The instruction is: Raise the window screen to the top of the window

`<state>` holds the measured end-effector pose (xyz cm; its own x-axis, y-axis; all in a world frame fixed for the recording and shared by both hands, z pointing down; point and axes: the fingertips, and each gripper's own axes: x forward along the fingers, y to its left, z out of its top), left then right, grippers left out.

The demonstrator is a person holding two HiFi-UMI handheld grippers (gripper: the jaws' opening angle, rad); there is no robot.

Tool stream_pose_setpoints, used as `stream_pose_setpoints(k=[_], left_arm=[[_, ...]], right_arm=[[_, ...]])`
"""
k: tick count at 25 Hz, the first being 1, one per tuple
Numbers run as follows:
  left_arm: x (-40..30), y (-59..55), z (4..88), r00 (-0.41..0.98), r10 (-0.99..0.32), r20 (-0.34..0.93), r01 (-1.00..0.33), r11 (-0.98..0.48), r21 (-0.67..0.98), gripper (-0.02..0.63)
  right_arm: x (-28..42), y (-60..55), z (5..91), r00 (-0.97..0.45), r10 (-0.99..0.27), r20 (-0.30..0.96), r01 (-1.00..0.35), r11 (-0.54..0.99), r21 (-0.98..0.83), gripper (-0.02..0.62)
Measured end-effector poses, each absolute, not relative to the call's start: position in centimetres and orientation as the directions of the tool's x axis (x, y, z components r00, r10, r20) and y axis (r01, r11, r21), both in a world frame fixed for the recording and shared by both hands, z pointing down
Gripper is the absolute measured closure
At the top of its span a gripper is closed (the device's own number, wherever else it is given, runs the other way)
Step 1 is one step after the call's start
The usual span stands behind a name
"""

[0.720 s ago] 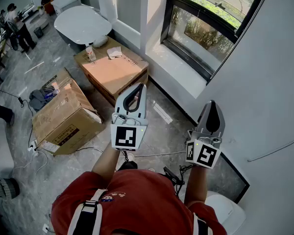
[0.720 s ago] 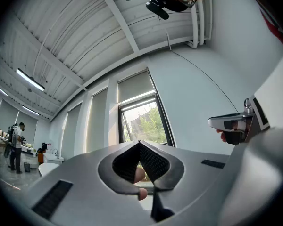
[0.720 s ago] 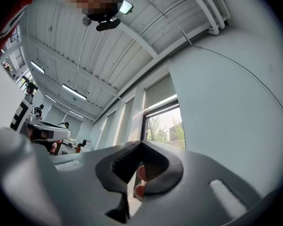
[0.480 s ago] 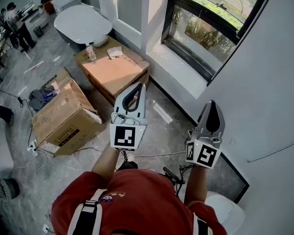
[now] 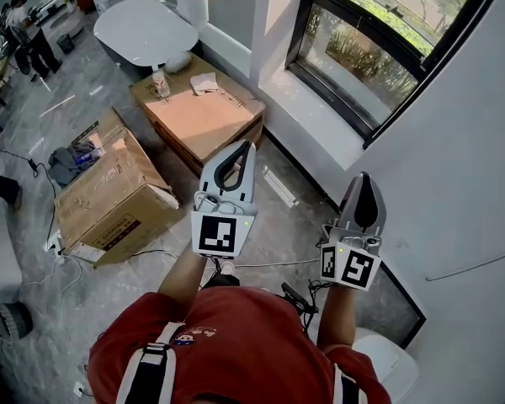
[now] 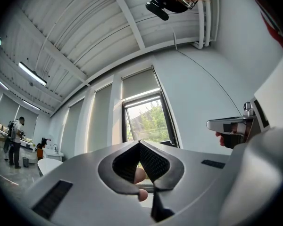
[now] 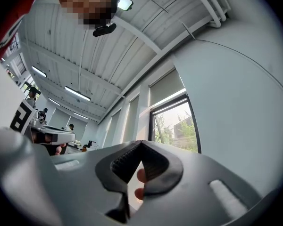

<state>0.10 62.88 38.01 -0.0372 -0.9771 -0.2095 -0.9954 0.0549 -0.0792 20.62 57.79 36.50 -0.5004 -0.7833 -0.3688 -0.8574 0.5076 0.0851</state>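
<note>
The white left gripper (image 5: 239, 148) and the white right gripper (image 5: 364, 179) were both clenched shut on nothing, well apart from the black-framed window (image 5: 353, 53). The grey roller window screen (image 6: 137, 83) covered the window's upper part. The raising looked not yet begun, and all of it remained.

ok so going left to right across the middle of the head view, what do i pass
cardboard box → left gripper → right gripper → grey wall
</note>
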Motion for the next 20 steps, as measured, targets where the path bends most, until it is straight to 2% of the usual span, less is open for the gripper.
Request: stream_pose_setpoints(k=[12,20], left_arm=[[-8.9,64.5,39.5,-0.065,-0.979,-0.193,-0.995,0.078,-0.063,0.601],[-11.7,63.8,40.3,-0.073,-0.981,-0.182,-0.996,0.081,-0.037,0.601]], right_arm=[[12.0,57.5,36.7,-0.513,-0.770,-0.379,-0.849,0.522,0.088,0.586],[9.7,57.6,37.1,-0.521,-0.762,-0.385,-0.849,0.509,0.140,0.586]])
